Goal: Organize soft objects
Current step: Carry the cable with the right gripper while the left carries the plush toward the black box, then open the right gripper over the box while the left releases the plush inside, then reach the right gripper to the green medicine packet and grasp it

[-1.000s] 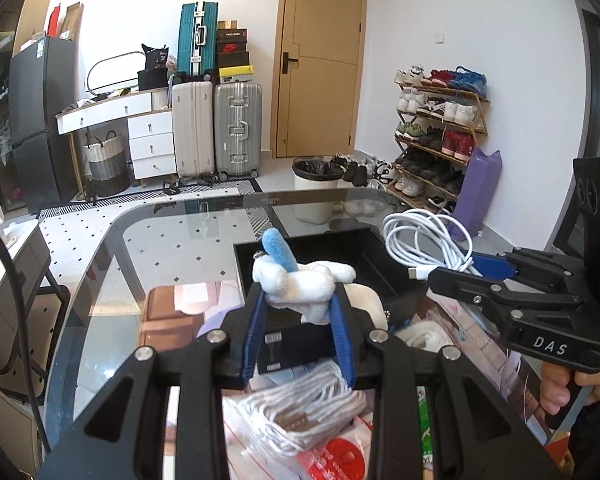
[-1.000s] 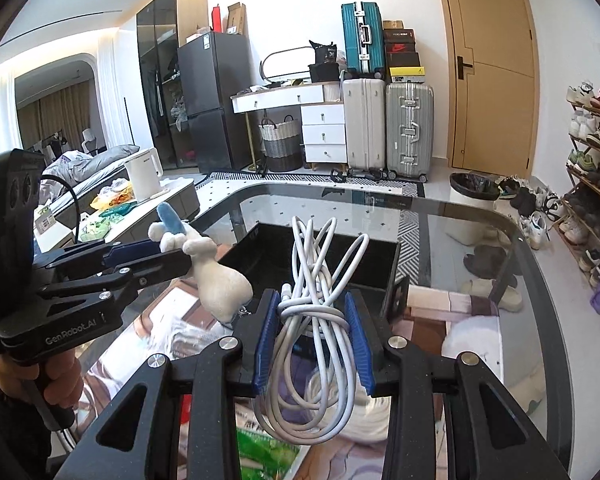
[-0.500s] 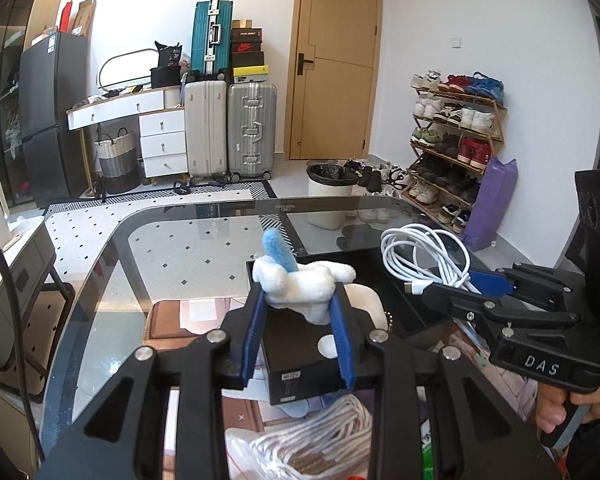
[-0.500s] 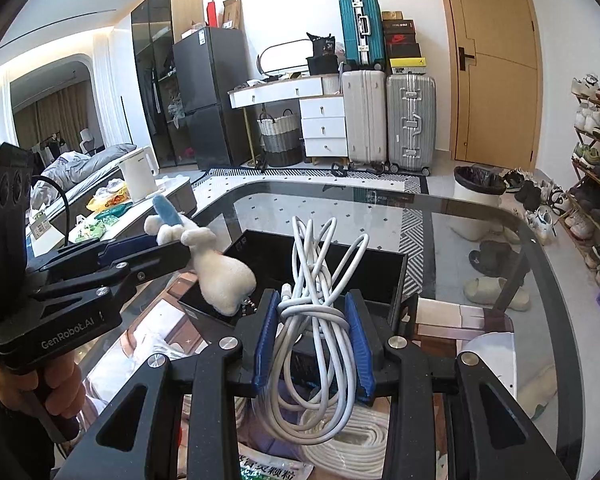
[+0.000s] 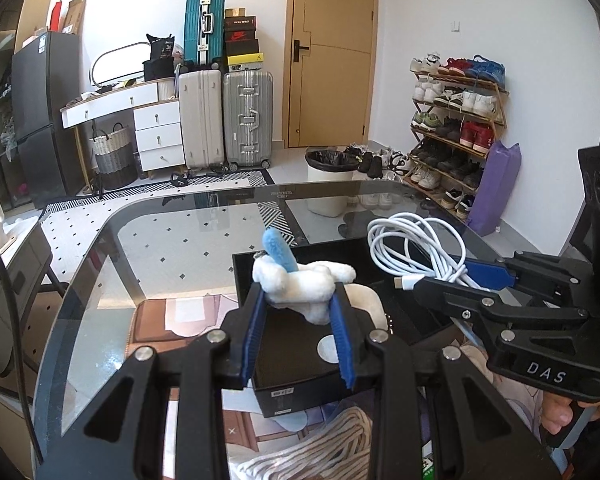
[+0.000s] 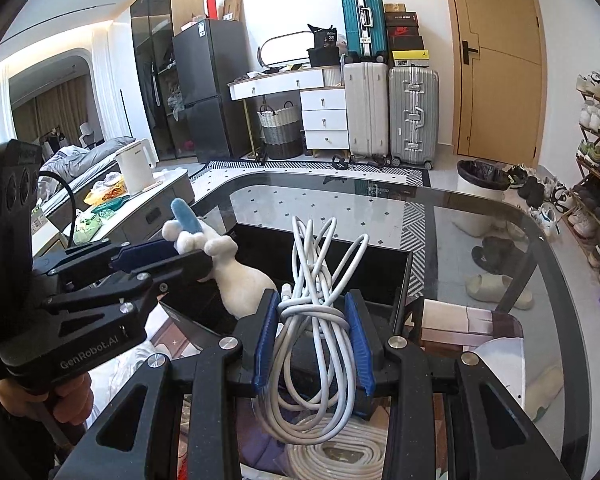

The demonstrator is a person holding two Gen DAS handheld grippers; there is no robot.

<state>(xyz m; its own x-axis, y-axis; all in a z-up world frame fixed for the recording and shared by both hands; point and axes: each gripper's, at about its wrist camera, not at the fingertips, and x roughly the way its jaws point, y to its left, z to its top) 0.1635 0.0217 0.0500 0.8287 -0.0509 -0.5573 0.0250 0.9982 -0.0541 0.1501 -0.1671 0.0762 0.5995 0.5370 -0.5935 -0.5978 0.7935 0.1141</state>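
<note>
My left gripper (image 5: 298, 300) is shut on a white plush toy (image 5: 300, 284) with a blue ear; its cream body hangs below the jaws. The same toy (image 6: 240, 276) shows at the left of the right wrist view, held by the left gripper (image 6: 188, 250). My right gripper (image 6: 312, 308) is shut on a coiled white cable (image 6: 314, 320), whose loops stick up and hang down between the blue pads. That cable (image 5: 416, 244) and the right gripper (image 5: 460, 276) appear at the right of the left wrist view. Both hover over an open black box (image 6: 396, 276) on the glass table (image 6: 480, 240).
A smaller black box (image 5: 296, 384) lies below the left jaws. A white coiled rope (image 6: 332, 452) and patterned cloth lie near the table's front. Beyond the table are suitcases (image 5: 224, 120), a shoe rack (image 5: 456, 120), a bin (image 5: 330, 184) and a door.
Both grippers have moved forward over the table towards the open black box, each keeping its hold. The box and the table's far edge look nearer.
</note>
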